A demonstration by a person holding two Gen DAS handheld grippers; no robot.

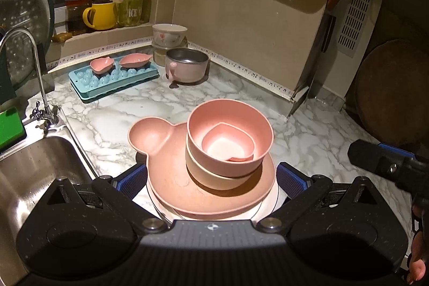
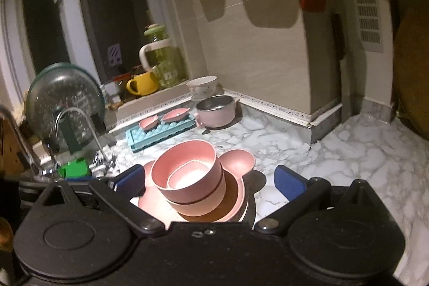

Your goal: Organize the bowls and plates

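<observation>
A stack stands on the marble counter. From the bottom it is a white plate [image 1: 273, 203], a pink bear-shaped plate [image 1: 163, 176], a cream bowl [image 1: 203, 174] and a pink bowl [image 1: 211, 119]. A small pink heart-shaped dish [image 1: 228, 145] sits in the pink bowl. My left gripper [image 1: 211, 178] is open wide, its blue pads [image 1: 131, 178] just beside the plate's two edges. My right gripper [image 2: 209, 184] is open too. It hovers near the pink bowl [image 2: 187, 160] and bear plate [image 2: 238, 160], with nothing gripped.
A steel sink [image 1: 40, 178] and faucet [image 1: 34, 71] lie to the left. At the back, a blue ice tray [image 1: 112, 79] carries two small pink dishes beside a pink pot [image 1: 187, 66] and a floral bowl [image 1: 169, 34]. A round wooden board [image 1: 391, 87] leans at right.
</observation>
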